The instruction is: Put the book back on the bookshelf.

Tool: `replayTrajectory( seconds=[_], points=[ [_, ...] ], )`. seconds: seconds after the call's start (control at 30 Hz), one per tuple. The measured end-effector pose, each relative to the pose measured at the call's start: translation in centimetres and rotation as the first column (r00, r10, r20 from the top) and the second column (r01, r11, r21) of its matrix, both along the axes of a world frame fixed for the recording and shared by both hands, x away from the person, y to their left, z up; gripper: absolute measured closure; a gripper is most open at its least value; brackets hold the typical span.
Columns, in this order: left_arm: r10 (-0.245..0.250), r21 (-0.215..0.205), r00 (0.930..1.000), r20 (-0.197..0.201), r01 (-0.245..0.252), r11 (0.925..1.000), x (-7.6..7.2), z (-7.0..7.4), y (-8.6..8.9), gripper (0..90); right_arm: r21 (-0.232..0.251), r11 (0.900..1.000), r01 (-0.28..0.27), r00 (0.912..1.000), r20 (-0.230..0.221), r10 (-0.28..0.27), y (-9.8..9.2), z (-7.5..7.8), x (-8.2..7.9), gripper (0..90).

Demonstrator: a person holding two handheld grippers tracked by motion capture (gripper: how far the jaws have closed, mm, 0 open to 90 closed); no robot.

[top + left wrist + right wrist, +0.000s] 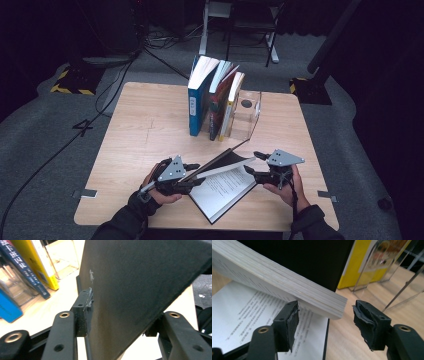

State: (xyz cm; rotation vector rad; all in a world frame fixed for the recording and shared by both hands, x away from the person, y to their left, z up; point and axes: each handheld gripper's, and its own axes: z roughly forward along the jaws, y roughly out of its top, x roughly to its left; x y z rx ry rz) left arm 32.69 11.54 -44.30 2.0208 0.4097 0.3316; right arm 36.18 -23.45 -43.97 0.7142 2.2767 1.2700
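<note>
Wood of a pale table fills the middle of the room, standing on grey carpet. At its far side, a row of upright books leans against a clear acrylic bookend: a tall blue one at the left, then a dark red one, then a yellow-spined one touching the clear stand. In the left gripper view the same blue and yellow spines stand just beyond the near work.

Nearer the person, an open book lies at the table's front edge between the two hands, its printed pages facing up. Its black cover and a thick wad of leaves are lifted from the left side and tilt steeply up toward the row of books.

The left gripper sits at the raised cover's lower edge. In its own view the cover stands between the jaws, with one pad against its face; the other pad is hidden behind the cover, so I cannot tell whether they pinch it.

The right gripper is by the book's right corner. In its view the jaws stand apart, empty, the lifted block of pages just beyond the left pad, the flat printed page beneath.
</note>
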Motion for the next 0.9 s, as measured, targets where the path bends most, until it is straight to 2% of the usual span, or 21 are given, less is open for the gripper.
replayTrajectory(
  seconds=[0.07, 0.13, 0.17, 0.23, 0.33, 0.47, 0.53, 0.6, 0.67, 0.73, 0.83, 0.9],
  points=[
    [0.009, 0.005, 0.9999, 0.006, -0.009, 1.0000, 0.1, 0.1, -0.1, 48.9, 0.003, 1.000, 0.004, 1.0000, 0.006, -0.004, 0.2, 0.1, 0.1, 37.9],
    [0.042, 0.013, 0.9990, 0.017, -0.042, 0.9990, 0.2, 0.2, -0.5, 42.8, 0.014, 1.000, 0.012, 0.9999, 0.010, -0.013, 0.6, 0.4, 0.5, 37.6],
    [0.047, 0.022, 0.9988, 0.016, -0.047, 0.9987, 0.2, 0.2, -0.9, 37.4, 0.018, 1.000, 0.017, 0.9997, 0.014, -0.017, 0.8, 0.5, 0.7, 37.2],
    [0.038, 0.045, 0.9987, 0.034, -0.039, 0.9982, 0.1, 0.2, -1.8, 34.2, 0.019, 1.000, 0.024, 0.9994, 0.022, -0.025, 1.2, 0.8, 0.8, 37.9],
    [0.034, 0.082, 0.9980, 0.054, -0.038, 0.9959, 0.0, -0.1, -2.9, 36.6, 0.005, 0.999, 0.035, 0.9989, 0.030, -0.035, 1.7, 1.1, 1.0, 37.7],
    [0.037, 0.079, 0.9970, 0.068, -0.042, 0.9960, 0.2, -0.1, -3.8, 47.5, 0.023, 0.999, 0.046, 0.9985, 0.027, -0.047, 1.9, 1.1, 1.2, 37.1],
    [0.066, 0.082, 0.9940, 0.088, -0.073, 0.9940, 0.3, 0.0, -4.0, 54.4, 0.019, 0.998, 0.057, 0.9980, 0.024, -0.058, 1.8, 1.0, 1.2, 36.7],
    [0.088, 0.066, 0.9932, 0.077, -0.093, 0.9935, 0.6, 0.1, -3.9, 58.6, 0.020, 0.998, 0.061, 0.9979, 0.021, -0.062, 1.5, 1.0, 1.2, 34.6],
    [0.085, 0.065, 0.9933, 0.079, -0.090, 0.9938, 0.7, 0.2, -3.9, 63.3, 0.030, 0.998, 0.053, 0.9985, 0.013, -0.054, 1.1, 0.8, 1.2, 34.6],
    [0.086, 0.043, 0.9938, 0.071, -0.089, 0.9951, 0.9, 0.2, -4.1, 66.1, 0.032, 0.998, 0.049, 0.9986, 0.020, -0.050, 0.9, 0.8, 1.2, 34.5],
    [0.060, 0.007, 0.9970, 0.050, -0.060, 0.9982, 1.5, 0.1, -4.3, 68.1, 0.030, 0.999, 0.024, 0.9996, 0.012, -0.024, 0.3, 0.6, 1.1, 31.0],
    [0.027, -0.016, 0.9992, 0.028, -0.027, 0.9995, 1.9, 0.1, -4.7, 68.4, 0.018, 1.000, -0.014, 0.9999, -0.009, 0.014, -0.5, 0.3, 1.0, 29.5]
  ],
)
